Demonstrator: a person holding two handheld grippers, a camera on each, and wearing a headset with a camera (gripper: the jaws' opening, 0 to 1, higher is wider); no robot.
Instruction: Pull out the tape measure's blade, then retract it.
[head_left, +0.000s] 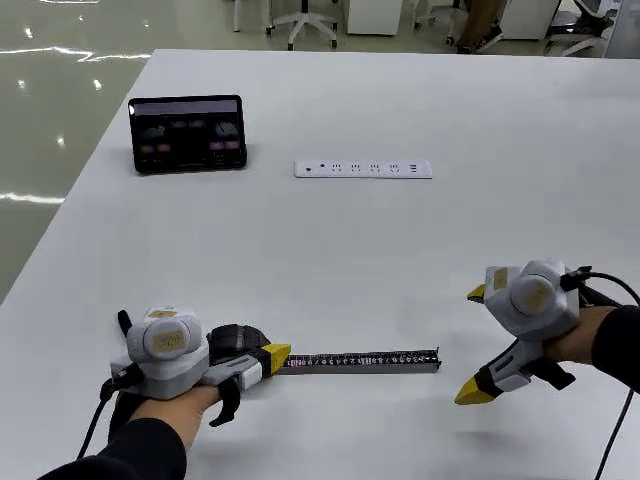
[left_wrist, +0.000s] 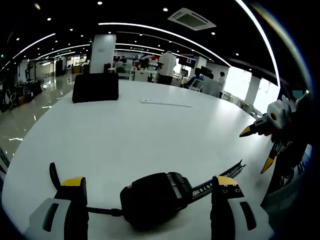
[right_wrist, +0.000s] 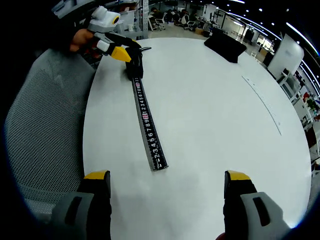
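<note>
The black tape measure case (head_left: 237, 345) lies on the white table (head_left: 400, 260), near its front left. It sits between the jaws of my left gripper (head_left: 245, 345), which stand wide with gaps on both sides of the case (left_wrist: 155, 197). The blade (head_left: 360, 360) is pulled out to the right and lies flat, its numbers showing in the right gripper view (right_wrist: 146, 120). My right gripper (head_left: 472, 345) is open and holds nothing, a little to the right of the blade's hook end (head_left: 436, 357). That end (right_wrist: 160, 166) lies just ahead of the right gripper (right_wrist: 167, 175).
A dark tablet (head_left: 187, 132) stands at the back left and a white power strip (head_left: 363, 169) lies mid-table. The table's left edge drops to a glossy floor. A grey mesh chair (right_wrist: 40, 125) sits by the near edge. People stand far off (left_wrist: 167, 62).
</note>
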